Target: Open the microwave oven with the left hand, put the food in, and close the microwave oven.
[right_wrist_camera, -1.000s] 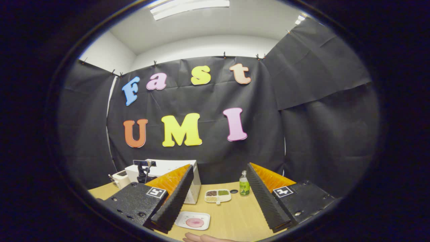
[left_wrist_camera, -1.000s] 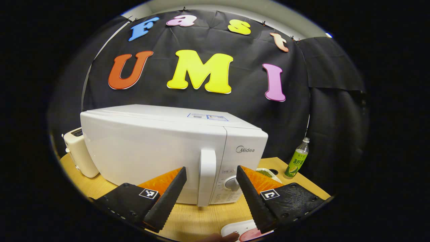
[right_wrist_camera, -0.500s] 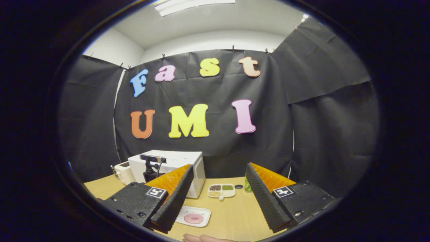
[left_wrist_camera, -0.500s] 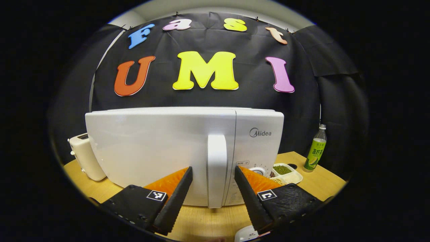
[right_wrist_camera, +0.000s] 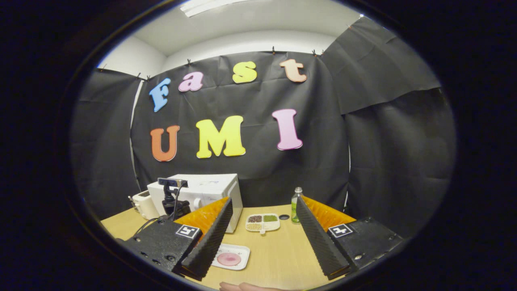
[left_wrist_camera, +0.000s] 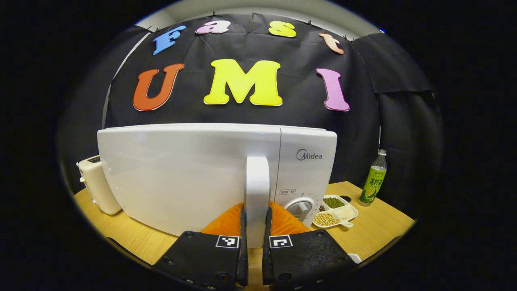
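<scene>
Since a second ago the left gripper (left_wrist_camera: 253, 226) has gone from wide open in front of the microwave oven (left_wrist_camera: 194, 173) to clamped on its door handle (left_wrist_camera: 257, 190). Seen from the left gripper view, both fingers press against the two sides of the upright white handle low down, with almost no gap left between them beyond the handle itself. The door sits flush with the oven front, so it is not yet open. To the right of the control dial (left_wrist_camera: 299, 207) a divided dish of beans (left_wrist_camera: 337, 210) rests on the counter (left_wrist_camera: 375, 226), with a green bottle (left_wrist_camera: 373, 182) farther right and a cream toaster (left_wrist_camera: 96, 185) to the left of the oven. Turning to the right gripper view, the right gripper (right_wrist_camera: 262, 230) hangs well back from the oven with its fingers spread wide and nothing between them. Below it a white plate with a pink round of food (right_wrist_camera: 229, 258) lies on the counter, near the left finger and apart from the oven (right_wrist_camera: 202, 190). The other gripper's body and cable show at the oven's front, and a bit of a hand (right_wrist_camera: 242, 286) shows at the bottom edge. By my reading, only the grasp is done; pulling the door, loading the food and shutting the door all remain.
</scene>
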Demonstrator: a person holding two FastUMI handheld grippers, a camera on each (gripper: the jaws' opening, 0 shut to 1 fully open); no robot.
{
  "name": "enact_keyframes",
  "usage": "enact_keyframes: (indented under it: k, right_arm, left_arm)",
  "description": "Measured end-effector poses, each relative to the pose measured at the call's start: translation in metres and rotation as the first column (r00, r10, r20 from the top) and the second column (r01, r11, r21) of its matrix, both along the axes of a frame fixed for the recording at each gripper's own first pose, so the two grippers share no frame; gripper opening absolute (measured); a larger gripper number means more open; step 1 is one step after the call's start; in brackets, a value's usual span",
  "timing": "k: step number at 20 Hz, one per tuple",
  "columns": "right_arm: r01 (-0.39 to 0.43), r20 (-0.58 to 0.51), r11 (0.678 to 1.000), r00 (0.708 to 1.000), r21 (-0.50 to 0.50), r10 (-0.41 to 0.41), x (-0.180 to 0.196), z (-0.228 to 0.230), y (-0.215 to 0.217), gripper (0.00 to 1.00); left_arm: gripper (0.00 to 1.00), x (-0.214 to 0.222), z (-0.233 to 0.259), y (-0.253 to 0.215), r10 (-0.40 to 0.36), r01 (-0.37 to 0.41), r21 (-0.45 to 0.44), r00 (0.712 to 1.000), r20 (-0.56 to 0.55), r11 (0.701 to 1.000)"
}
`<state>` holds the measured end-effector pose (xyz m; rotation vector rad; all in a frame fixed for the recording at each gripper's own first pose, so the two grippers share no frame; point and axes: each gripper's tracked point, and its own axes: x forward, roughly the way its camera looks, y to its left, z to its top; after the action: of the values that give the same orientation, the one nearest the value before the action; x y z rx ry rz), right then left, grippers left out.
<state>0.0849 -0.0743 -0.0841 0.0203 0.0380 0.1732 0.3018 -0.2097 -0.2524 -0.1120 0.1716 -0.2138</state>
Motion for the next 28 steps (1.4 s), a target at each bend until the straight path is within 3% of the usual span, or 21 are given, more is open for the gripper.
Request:
enact_keyframes:
  k: [1,2,3,4,6,7,8,9,11,12,15,16,17,18,19,20,21,22,24,25,28]
  right_arm:
    - [0.001,-0.004,1.0,1.0,0.003,-0.001,0.0,-0.001,-0.001,0.92]
    - [0.003,-0.005,1.0,1.0,0.005,-0.003,0.0,-0.002,-0.002,1.0]
    - [0.008,-0.01,1.0,1.0,0.007,-0.008,0.001,-0.003,-0.003,1.0]
    - [0.009,-0.011,1.0,1.0,0.008,-0.009,0.0,-0.005,-0.004,0.92]
    - [0.012,-0.014,1.0,1.0,0.006,-0.012,-0.002,-0.006,-0.006,0.92]
    - [0.015,-0.015,1.0,1.0,0.002,-0.015,-0.003,-0.007,-0.007,1.0]
    - [0.022,-0.017,1.0,1.0,0.0,-0.022,-0.005,-0.008,-0.009,1.0]
    - [0.03,-0.022,1.0,0.999,0.002,-0.03,-0.007,-0.008,-0.009,0.92]
    - [0.036,-0.027,0.999,0.999,0.009,-0.036,-0.014,-0.008,-0.006,0.92]
    - [0.036,-0.03,0.999,0.999,0.013,-0.036,-0.019,-0.008,-0.002,1.0]
    - [0.015,-0.037,1.0,0.999,0.011,-0.014,-0.037,-0.006,0.019,1.0]
    - [0.007,-0.036,1.0,0.999,0.006,-0.007,-0.044,-0.005,0.026,0.92]
    - [0.0,-0.031,1.0,1.0,0.001,0.0,-0.051,-0.003,0.033,1.0]
    - [-0.007,-0.024,1.0,1.0,-0.004,0.007,-0.058,-0.001,0.041,0.92]
    - [-0.017,-0.015,1.0,1.0,-0.01,0.016,-0.065,0.002,0.049,0.92]
    - [-0.025,-0.007,1.0,1.0,-0.016,0.025,-0.072,0.004,0.057,1.0]
    - [-0.035,0.001,0.999,0.999,-0.02,0.035,-0.078,0.006,0.065,1.0]
    - [-0.046,0.006,0.999,0.999,-0.024,0.046,-0.084,0.007,0.074,1.0]
    - [-0.072,0.008,0.997,0.997,-0.035,0.072,-0.094,0.007,0.092,1.0]
    - [-0.084,0.008,0.996,0.996,-0.041,0.085,-0.1,0.007,0.1,1.0]
    - [-0.12,0.004,0.991,0.993,-0.055,0.12,-0.113,0.002,0.119,1.0]
  left_arm:
    - [0.13,-0.001,-0.005,-0.002,0.002,-0.002,-0.01,1.0,-0.007,1.0]
    - [0.0,-0.002,0.002,0.001,0.004,-0.004,0.006,1.0,0.01,1.0]
    - [0.0,-0.003,-0.001,0.001,0.002,-0.002,0.03,1.0,0.001,1.0]
    - [0.0,-0.003,0.002,0.001,0.002,-0.002,0.027,1.0,0.013,1.0]
    - [0.0,-0.017,0.002,0.003,-0.008,0.008,0.011,1.0,0.007,1.0]
    - [0.0,-0.027,-0.001,0.005,-0.022,0.021,0.028,1.0,0.005,0.999]
    - [0.0,-0.038,0.002,0.01,-0.043,0.042,0.044,0.998,0.034,0.998]
    - [0.0,-0.049,0.002,0.013,-0.067,0.065,0.035,0.997,0.041,0.997]
    - [0.0,-0.072,0.002,0.021,-0.126,0.127,-0.003,0.99,0.065,0.992]
    - [0.0,-0.084,0.0,0.027,-0.156,0.156,0.002,0.985,0.069,0.988]
    - [0.0,-0.114,0.001,0.047,-0.209,0.208,0.021,0.974,0.089,0.978]
    - [0.0,-0.123,-0.001,0.054,-0.221,0.22,0.02,0.971,0.09,0.975]
    - [0.0,-0.133,-0.001,0.062,-0.234,0.233,0.02,0.968,0.091,0.972]
    - [0.0,-0.142,-0.001,0.07,-0.247,0.246,0.018,0.964,0.097,0.969]
    - [0.0,-0.151,-0.002,0.079,-0.259,0.258,0.02,0.961,0.099,0.966]
    - [0.0,-0.159,-0.004,0.088,-0.269,0.268,0.024,0.958,0.099,0.963]
    - [0.0,-0.167,-0.004,0.099,-0.277,0.275,0.026,0.955,0.109,0.961]
    - [0.08,-0.175,-0.005,0.109,-0.28,0.278,0.034,0.954,0.108,0.96]
    - [0.08,-0.192,-0.008,0.138,-0.267,0.263,0.047,0.958,0.104,0.964]
    - [0.15,-0.201,-0.01,0.157,-0.247,0.243,0.055,0.964,0.101,0.969]
    - [0.19,-0.236,-0.023,0.215,-0.157,0.153,0.063,0.985,0.065,0.986]
